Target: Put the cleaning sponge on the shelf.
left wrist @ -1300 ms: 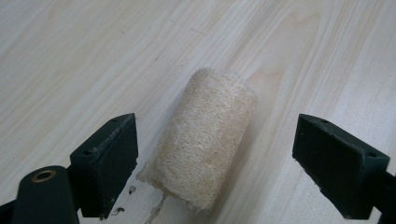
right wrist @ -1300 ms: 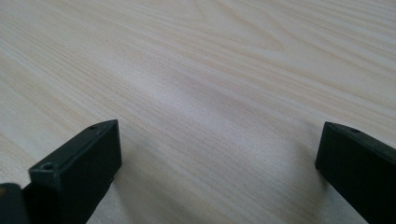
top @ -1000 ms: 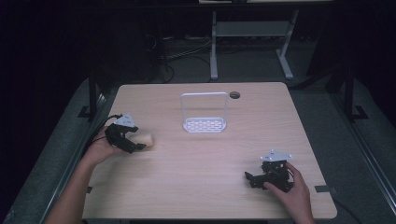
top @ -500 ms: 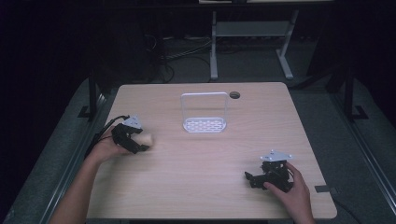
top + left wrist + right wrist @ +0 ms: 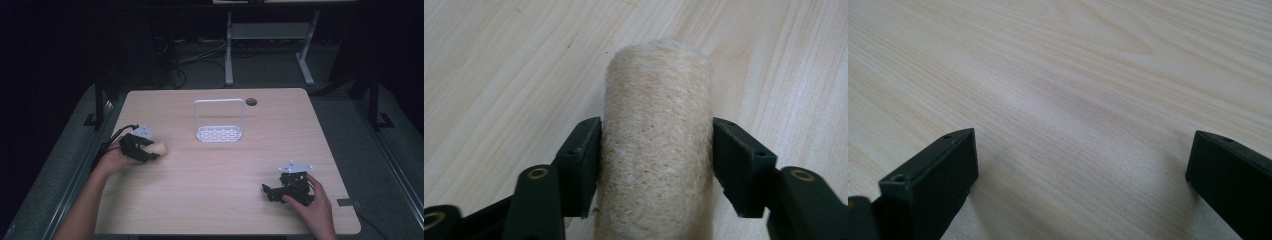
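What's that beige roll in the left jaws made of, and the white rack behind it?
Beige roll: looks like loofah or coarse fibre sponge, matte, with a fuzzy woven texture. White rack: probably coated wire or plastic, with a thin smooth frame and perforated base; too small to be sure.

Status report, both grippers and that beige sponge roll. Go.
Left gripper jaws just closed onto the beige roll, on the table. Right gripper open, empty. Path to white rack clear.

grippers: black [image 5: 150,149] | top plates: grey, three-cornered | fingers [image 5: 582,165]: screw holes | forearms: bare
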### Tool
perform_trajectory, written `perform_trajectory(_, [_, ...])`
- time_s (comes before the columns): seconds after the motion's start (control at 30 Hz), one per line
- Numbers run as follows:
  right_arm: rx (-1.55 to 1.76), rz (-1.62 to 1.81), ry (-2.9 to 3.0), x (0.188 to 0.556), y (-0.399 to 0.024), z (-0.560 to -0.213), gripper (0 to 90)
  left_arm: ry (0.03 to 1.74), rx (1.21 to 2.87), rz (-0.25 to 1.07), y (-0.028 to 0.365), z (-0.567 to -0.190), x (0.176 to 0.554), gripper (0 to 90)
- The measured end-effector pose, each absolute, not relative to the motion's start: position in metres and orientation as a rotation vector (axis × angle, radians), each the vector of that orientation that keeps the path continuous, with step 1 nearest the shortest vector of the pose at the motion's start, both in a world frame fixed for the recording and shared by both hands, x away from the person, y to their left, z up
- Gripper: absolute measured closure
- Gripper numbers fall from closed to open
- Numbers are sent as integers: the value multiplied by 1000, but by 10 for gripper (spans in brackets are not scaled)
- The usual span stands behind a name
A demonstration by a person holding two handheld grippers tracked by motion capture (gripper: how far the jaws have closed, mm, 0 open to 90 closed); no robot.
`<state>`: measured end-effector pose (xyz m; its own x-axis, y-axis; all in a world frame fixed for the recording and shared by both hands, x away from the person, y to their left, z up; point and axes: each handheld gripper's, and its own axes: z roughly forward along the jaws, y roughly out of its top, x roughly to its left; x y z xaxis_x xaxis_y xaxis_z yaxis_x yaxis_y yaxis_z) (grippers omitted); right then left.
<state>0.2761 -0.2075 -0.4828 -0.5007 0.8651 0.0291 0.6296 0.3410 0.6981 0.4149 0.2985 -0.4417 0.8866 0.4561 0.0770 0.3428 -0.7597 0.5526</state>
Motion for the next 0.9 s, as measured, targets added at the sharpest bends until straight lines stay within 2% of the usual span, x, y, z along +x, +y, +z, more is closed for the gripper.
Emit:
perform_trajectory(0.53, [1321, 942, 2265, 276, -208, -483, 0, 756, 2392, 287, 309, -437, 403, 415])
perform_trajectory(0.9, [1322, 944, 2264, 276, -208, -483, 0, 833, 2287, 322, 313, -418, 376, 416])
